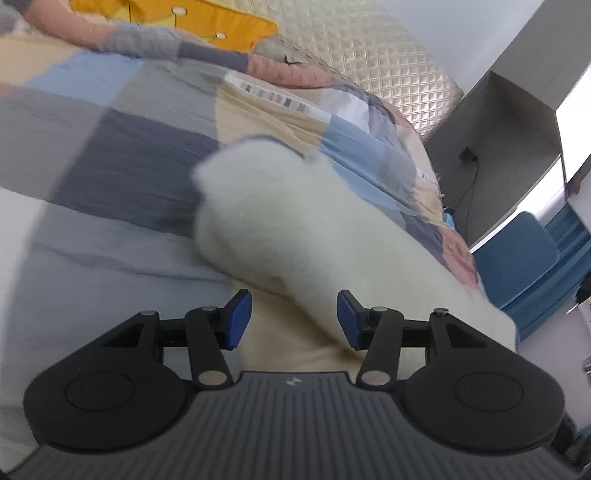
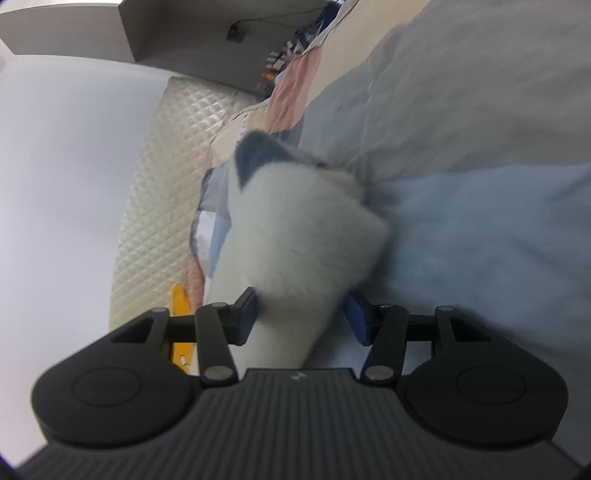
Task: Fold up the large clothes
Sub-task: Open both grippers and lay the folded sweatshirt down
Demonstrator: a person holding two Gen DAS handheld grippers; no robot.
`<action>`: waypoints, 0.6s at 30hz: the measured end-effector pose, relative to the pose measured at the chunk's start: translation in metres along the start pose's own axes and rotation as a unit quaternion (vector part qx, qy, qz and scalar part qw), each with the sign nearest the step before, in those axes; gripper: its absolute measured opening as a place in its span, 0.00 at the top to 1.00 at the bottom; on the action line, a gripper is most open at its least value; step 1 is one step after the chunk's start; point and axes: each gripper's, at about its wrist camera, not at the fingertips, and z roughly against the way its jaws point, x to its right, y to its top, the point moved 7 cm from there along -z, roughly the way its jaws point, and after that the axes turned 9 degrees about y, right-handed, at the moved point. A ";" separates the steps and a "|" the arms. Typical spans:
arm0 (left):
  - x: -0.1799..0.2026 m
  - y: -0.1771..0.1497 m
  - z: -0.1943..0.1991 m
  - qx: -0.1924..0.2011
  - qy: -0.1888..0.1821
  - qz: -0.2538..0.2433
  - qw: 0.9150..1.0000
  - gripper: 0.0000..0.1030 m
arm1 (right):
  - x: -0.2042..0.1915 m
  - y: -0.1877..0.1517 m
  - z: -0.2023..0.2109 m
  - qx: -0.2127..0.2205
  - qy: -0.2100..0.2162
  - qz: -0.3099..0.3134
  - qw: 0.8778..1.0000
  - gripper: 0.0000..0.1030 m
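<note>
The fluffy white fleece garment (image 1: 295, 221) lies on a bed covered by a patchwork quilt of grey, blue, beige and pink squares (image 1: 122, 147). In the left wrist view a rounded, bunched part of it rises ahead of the left gripper (image 1: 294, 320) and runs back toward the lower right, passing just behind the right-hand blue pad. That gripper's fingers (image 1: 238, 320) stand wide apart, with beige quilt and the garment's edge showing in the gap; nothing is clamped.

In the right wrist view the same garment (image 2: 295, 236), blurred, fills the gap of the right gripper (image 2: 303, 317) and extends forward to a grey-lined opening at its far end. The blue fingers (image 2: 357, 317) are spread, and the fleece touches the left one; whether they press on it I cannot tell.

Beyond the quilt stand a cream quilted headboard (image 1: 376, 48) and a yellow cushion (image 1: 207, 18).
</note>
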 end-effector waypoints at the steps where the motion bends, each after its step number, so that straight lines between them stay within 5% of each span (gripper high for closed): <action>1: -0.001 0.001 0.010 0.001 0.003 -0.003 1.000 0.45 | -0.004 0.001 0.010 0.004 -0.008 0.003 1.000 0.47; 9: 0.027 0.029 0.126 0.044 0.008 -0.053 0.998 0.45 | -0.098 0.011 0.081 0.035 0.001 0.118 0.992 0.48; 18: 0.076 0.046 0.286 0.127 -0.015 -0.134 0.983 0.45 | -0.245 -0.011 0.173 0.043 0.042 0.303 0.951 0.47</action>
